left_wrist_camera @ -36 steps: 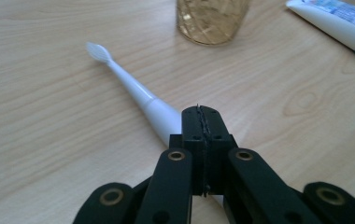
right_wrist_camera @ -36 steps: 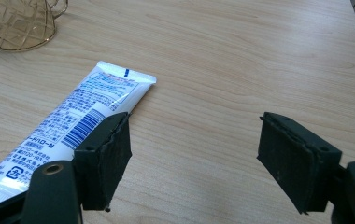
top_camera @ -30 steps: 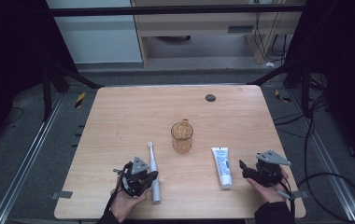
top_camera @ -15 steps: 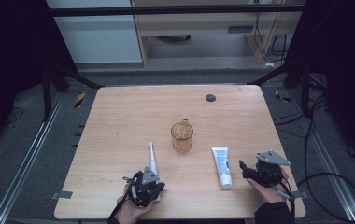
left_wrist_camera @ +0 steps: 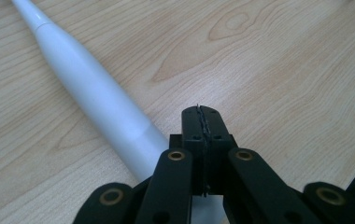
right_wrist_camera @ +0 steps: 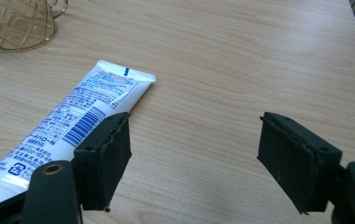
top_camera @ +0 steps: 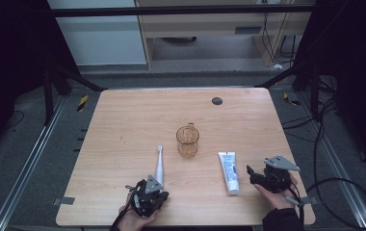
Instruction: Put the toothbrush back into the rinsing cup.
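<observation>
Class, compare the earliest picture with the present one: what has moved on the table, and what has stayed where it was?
The left hand-held gripper has slid from beside the white toothbrush to the handle's near end, at the table's front edge. Its jaws are shut with nothing between them; the toothbrush lies beside them, not held. The toothbrush, amber cup, toothpaste tube and open right hand-held gripper stayed put.

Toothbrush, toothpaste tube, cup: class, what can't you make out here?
- Toothbrush: left gripper view cuts off its head; handle end hidden behind the left gripper.
- Toothpaste tube: cap end hidden behind a finger; print too small.
- Cup: cut off by the top edge.
</observation>
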A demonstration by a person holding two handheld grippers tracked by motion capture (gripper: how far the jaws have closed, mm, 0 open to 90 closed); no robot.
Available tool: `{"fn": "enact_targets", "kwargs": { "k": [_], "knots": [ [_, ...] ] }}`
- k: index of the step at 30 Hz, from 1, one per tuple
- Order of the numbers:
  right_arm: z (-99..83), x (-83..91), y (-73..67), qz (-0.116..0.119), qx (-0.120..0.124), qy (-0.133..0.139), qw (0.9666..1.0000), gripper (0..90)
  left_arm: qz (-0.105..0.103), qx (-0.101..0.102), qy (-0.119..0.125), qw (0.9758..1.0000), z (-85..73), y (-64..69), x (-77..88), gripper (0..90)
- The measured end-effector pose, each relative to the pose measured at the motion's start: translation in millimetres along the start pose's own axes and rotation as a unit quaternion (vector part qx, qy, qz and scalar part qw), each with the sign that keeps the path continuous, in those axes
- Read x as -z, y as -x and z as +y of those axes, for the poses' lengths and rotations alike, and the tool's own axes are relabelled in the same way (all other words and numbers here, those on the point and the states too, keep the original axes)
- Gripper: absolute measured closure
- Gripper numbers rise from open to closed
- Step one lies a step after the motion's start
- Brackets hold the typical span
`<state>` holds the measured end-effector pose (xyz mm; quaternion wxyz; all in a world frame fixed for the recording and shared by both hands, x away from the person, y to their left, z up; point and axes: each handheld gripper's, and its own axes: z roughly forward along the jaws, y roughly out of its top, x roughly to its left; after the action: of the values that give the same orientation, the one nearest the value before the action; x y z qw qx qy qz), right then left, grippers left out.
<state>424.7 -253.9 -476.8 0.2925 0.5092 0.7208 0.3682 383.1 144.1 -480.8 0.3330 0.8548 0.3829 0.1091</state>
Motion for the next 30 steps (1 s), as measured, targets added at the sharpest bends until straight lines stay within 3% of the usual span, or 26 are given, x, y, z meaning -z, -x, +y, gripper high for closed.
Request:
{"fn": "enact_targets", "kwargs": {
  "k": [24,27,30],
  "knots": [
    [0.0,0.1,-0.6,0.001,-0.001,-0.001,1.0000,25.4,0.007,0.010,0.000,0.9999,-8.1,-5.6,9.5,89.4],
    [0.0,0.0,-0.3,0.000,0.000,0.000,1.0000,25.3,0.008,0.010,0.009,0.9999,-6.8,-6.5,13.1,88.8],
    [-0.2,-0.3,0.5,-0.001,-0.001,-0.001,1.0000,25.3,0.015,0.023,0.033,0.9991,-2.8,-13.4,22.3,87.0]
  ]
}}
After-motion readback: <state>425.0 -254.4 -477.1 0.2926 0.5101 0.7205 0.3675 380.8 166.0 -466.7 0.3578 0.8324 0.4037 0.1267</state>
